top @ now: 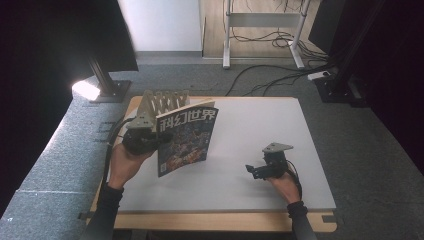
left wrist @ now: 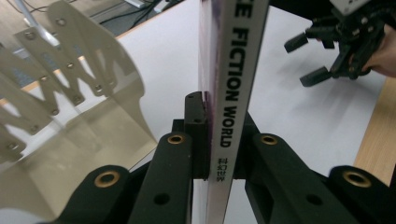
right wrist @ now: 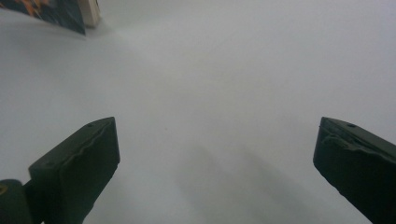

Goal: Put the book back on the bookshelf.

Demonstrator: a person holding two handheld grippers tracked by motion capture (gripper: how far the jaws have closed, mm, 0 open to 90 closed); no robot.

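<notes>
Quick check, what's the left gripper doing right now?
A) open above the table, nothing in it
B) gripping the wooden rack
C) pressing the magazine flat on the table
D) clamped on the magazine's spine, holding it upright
D: in the left gripper view the left gripper has its jaws closed on the spine of the magazine, which stands on edge beside the wooden rack.
</notes>
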